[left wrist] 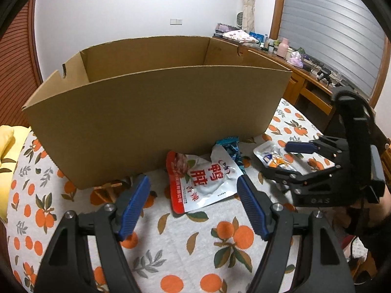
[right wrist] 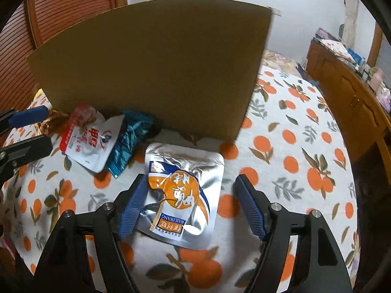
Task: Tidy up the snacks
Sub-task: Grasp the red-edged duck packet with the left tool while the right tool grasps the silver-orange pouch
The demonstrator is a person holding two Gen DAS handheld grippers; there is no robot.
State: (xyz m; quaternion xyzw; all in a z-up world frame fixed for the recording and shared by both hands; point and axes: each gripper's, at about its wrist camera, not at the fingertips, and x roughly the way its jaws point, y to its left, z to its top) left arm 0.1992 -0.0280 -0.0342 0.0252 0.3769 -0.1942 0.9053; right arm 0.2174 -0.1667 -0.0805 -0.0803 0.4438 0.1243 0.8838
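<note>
A silver-and-orange pouch (right wrist: 182,193) was framed between the spread fingers of the right tool (right wrist: 190,193), just before the cardboard box (right wrist: 151,68). A red-and-white pouch (left wrist: 202,183), also before the box, was seen ahead of the left tool (left wrist: 194,190), whose fingers stood apart on nothing.

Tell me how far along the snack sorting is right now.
Nothing looks packed: the visible part of the cardboard box interior is bare. Both grippers are open, the left gripper around the red-and-white pouch, the right gripper around the silver-and-orange pouch. The teal packet also remains outside on the bedspread.

An orange-printed white bedspread (left wrist: 220,244) lies beside a cluttered wooden sideboard (right wrist: 347,97), with a yellow pillow (left wrist: 5,161) opposite.
</note>
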